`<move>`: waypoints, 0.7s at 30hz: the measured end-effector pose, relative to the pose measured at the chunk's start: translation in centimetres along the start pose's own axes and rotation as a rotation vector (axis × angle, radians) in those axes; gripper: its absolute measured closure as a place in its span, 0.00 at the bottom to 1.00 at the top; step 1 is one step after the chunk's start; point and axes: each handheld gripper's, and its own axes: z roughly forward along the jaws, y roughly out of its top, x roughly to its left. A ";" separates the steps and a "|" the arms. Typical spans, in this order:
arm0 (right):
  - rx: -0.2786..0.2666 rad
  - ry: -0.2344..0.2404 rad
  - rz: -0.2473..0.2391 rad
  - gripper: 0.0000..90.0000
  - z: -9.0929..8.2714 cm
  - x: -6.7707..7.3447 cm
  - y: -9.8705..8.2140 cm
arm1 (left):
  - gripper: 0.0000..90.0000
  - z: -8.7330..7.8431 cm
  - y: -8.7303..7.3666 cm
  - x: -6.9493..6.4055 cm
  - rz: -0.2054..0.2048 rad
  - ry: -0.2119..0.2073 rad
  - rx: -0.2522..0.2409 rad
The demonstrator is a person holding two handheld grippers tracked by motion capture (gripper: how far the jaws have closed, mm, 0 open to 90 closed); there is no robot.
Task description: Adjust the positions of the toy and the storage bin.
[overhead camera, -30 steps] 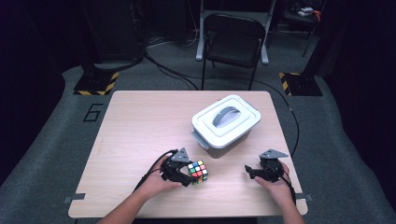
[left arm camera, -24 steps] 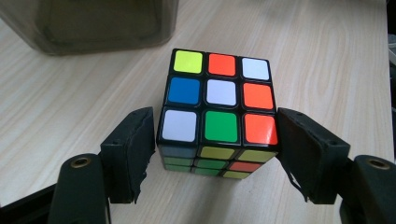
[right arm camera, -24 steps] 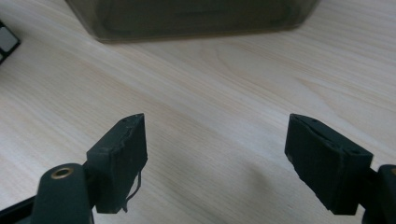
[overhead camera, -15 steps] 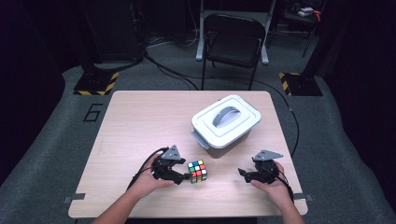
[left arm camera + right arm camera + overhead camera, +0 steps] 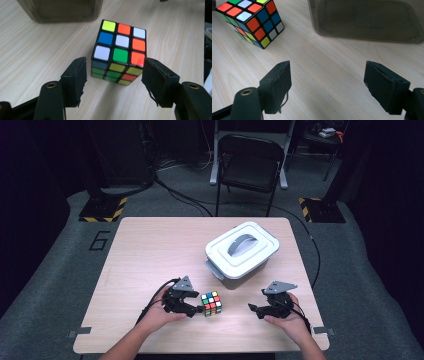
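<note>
Cube sits just ahead of the left gripper
The cube [image 5: 119, 51] lies between the left gripper [image 5: 113, 75]'s closing jaws, not yet clamped; right gripper [image 5: 327, 82] gapes empty, farther off

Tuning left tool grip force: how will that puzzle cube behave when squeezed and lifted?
The puzzle cube looks like rigid plastic, so it probably won't deform. Its glossy stickers may slide against the pads, which have just been closing beside its lower corners without visibly pressing. Flat-faced on the table, it should scoot rather than roll.
</note>
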 end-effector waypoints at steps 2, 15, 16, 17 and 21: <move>-0.004 0.001 0.006 0.24 0.0 0.0 0.0 | 0.40 0.1 0.1 0.0 -0.011 -0.003 -0.003; -0.014 0.038 -0.028 0.25 0.1 1.1 0.0 | 0.45 1.4 0.4 -0.2 -0.003 -0.054 0.029; -0.010 0.044 -0.027 0.25 0.2 1.3 0.1 | 0.45 1.6 0.4 -0.7 0.010 -0.060 0.036; -0.008 0.047 -0.029 0.25 0.2 1.5 0.1 | 0.45 1.7 0.4 -0.8 0.020 -0.062 0.038; -0.004 0.070 -0.038 0.26 0.3 1.9 0.1 | 0.45 2.0 0.6 -1.3 0.031 -0.084 0.039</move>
